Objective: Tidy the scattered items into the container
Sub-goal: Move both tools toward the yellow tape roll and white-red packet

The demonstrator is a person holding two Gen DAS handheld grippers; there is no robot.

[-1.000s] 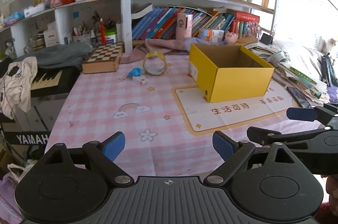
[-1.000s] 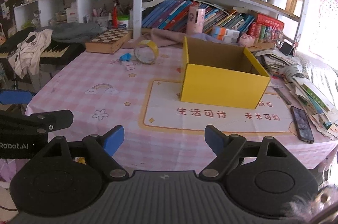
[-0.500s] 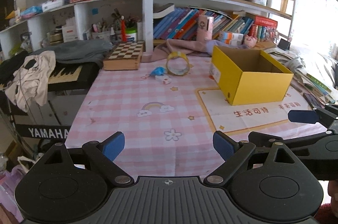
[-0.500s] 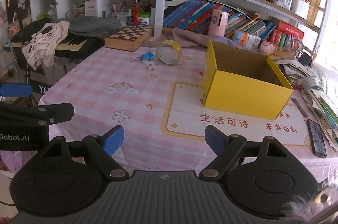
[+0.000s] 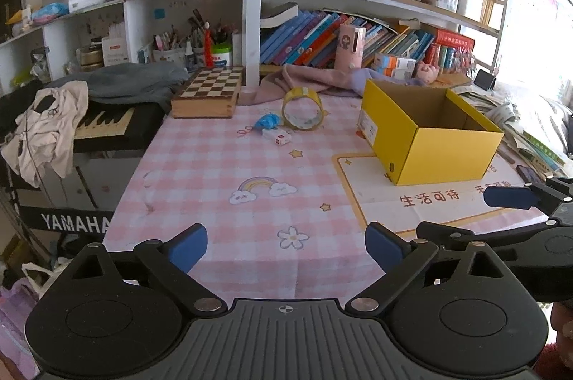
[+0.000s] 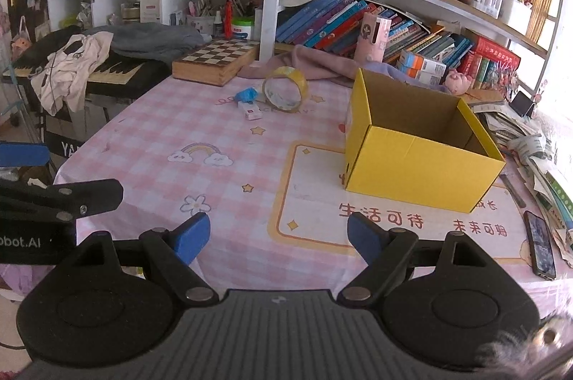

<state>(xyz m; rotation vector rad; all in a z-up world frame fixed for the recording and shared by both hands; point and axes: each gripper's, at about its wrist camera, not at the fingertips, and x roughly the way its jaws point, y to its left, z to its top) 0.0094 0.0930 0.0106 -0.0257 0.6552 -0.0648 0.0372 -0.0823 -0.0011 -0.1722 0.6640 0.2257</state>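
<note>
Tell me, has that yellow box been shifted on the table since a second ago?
No. The yellow box sits at the same corner of the printed mat as before; only the cameras have moved, so the box looks displaced in the picture.

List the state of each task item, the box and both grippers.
Box: upright, open-topped, looks empty.
Tape roll: on edge, outside the box.
Blue item: lying by the tape.
Small white box: lying by the tape.
Left gripper: open, just widened, empty.
Right gripper: open, empty.
</note>
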